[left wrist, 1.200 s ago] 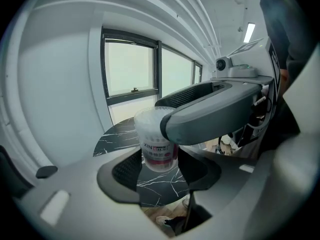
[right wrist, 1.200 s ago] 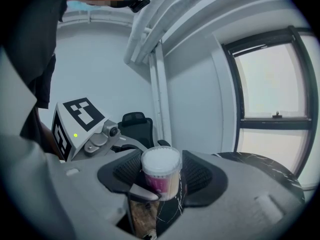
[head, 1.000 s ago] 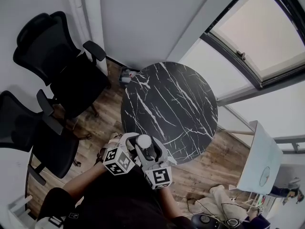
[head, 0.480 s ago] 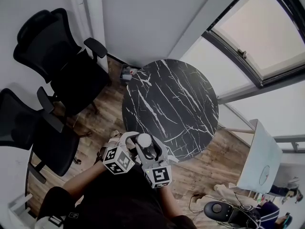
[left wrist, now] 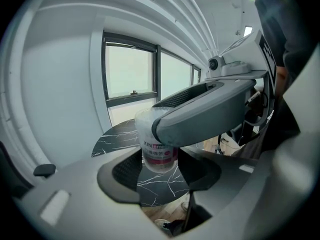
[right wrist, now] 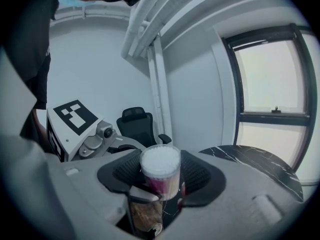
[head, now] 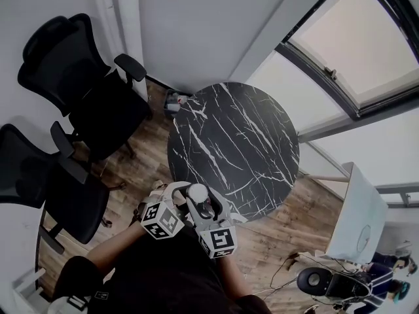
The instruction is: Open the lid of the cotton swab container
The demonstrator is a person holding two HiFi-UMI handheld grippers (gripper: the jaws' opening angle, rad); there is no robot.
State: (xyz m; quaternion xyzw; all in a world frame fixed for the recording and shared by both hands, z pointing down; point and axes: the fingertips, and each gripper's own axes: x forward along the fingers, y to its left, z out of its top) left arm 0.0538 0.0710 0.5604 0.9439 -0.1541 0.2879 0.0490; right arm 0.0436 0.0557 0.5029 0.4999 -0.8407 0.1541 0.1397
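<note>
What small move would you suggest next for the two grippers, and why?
Probably ease the right tongs upward: they seem to clasp the lidded top of the clear round cotton swab container, while the left tongs hold its base.

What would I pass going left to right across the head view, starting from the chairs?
black office chairs → round black marble table → white table

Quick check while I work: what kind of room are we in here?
Most likely a small office or meeting room: black swivel office chairs stand by the wall, there is a round black marble-look table, and large windows run along one side.
</note>
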